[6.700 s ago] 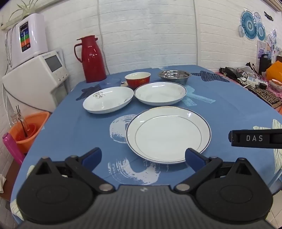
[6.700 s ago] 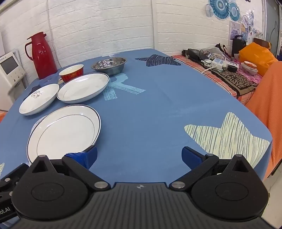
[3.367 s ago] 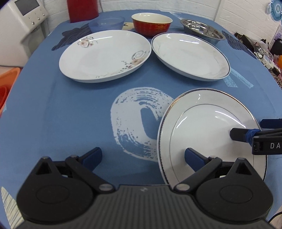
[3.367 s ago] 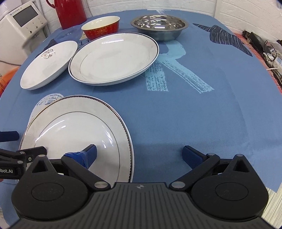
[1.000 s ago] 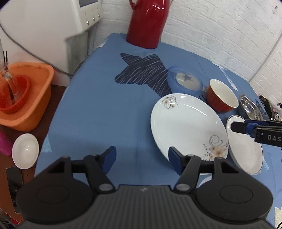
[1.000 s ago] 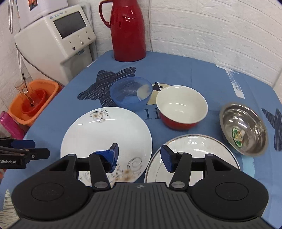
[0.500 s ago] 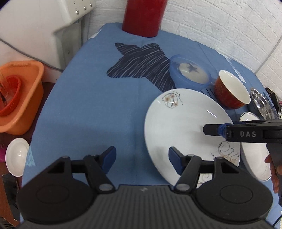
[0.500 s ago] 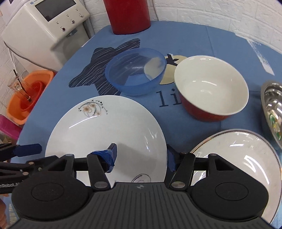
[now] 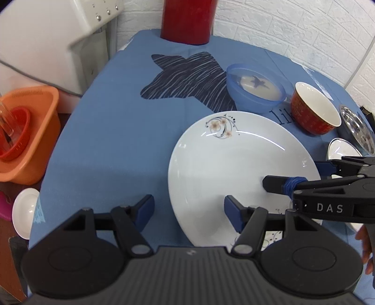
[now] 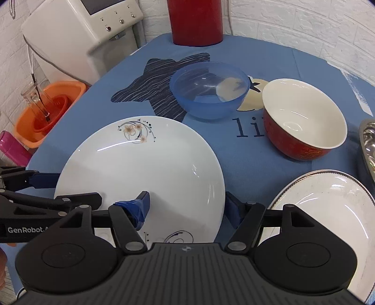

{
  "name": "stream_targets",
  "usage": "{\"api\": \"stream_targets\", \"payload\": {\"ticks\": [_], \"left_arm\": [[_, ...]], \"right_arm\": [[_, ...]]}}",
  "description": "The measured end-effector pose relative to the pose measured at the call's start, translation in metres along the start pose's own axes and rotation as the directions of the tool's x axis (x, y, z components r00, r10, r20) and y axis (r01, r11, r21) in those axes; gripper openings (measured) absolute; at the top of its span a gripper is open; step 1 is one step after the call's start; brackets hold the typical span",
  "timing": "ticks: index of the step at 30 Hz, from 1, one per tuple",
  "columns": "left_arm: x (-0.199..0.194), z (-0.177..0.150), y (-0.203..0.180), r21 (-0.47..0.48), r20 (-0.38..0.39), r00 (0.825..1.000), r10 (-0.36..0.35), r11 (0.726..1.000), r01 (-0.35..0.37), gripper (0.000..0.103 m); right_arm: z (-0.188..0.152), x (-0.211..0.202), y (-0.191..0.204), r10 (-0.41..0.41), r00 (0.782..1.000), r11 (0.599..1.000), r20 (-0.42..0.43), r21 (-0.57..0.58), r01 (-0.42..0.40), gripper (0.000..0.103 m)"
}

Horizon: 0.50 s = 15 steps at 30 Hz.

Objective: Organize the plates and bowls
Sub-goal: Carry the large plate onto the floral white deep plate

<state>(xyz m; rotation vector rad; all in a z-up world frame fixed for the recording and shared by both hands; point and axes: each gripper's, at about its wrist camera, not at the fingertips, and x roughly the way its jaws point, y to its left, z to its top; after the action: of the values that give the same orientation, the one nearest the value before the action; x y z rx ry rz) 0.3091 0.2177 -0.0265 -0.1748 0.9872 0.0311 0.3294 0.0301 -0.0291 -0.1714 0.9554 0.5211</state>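
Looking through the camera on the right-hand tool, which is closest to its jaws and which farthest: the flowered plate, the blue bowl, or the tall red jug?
Seen in the right wrist view, from the right gripper:
1. Flowered plate, directly at the jaws, its right rim between them.
2. Blue bowl, beyond the plate, mid-table.
3. Red jug, at the table's far edge by the wall.

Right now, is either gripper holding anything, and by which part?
Nothing is clamped yet. Both grippers, the left and right, are open and straddle opposite edges of the flowered plate.
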Motion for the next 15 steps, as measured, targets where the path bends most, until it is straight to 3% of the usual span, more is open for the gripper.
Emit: {"api": "stream_targets", "payload": {"ticks": [4,5,7,10,12,15], "left_arm": [[0.0,-0.001,-0.004,0.004,0.01,1.0,0.018,1.0,-0.018,0.065],[0.0,-0.001,-0.003,0.0,0.014,1.0,0.017,1.0,-0.017,0.06],[-0.002,0.0,-0.003,-0.013,0.017,1.0,-0.003,1.0,0.003,0.043],[-0.003,0.003,0.001,-0.054,0.012,1.0,-0.011,0.998,0.011,0.029],[-0.004,0.004,0.007,-0.084,0.003,0.999,-0.04,0.996,0.04,0.017],[-0.01,0.002,0.01,-0.075,0.004,1.0,-0.03,0.997,0.03,0.017]], "right_arm": [[-0.004,-0.003,-0.001,0.016,1.0,1.0,-0.012,-0.011,-0.016,0.052],[-0.006,-0.004,0.0,0.021,1.0,1.0,-0.008,-0.012,-0.021,0.05],[-0.011,-0.007,-0.001,0.023,1.0,1.0,0.007,-0.008,-0.023,0.038],[-0.013,-0.01,-0.014,0.027,0.999,0.998,0.034,0.063,-0.029,0.017],[-0.016,-0.012,-0.016,0.029,0.999,0.995,0.04,0.094,-0.033,0.015],[-0.022,-0.016,-0.008,0.04,0.999,0.994,0.033,0.105,-0.043,0.017]]}}
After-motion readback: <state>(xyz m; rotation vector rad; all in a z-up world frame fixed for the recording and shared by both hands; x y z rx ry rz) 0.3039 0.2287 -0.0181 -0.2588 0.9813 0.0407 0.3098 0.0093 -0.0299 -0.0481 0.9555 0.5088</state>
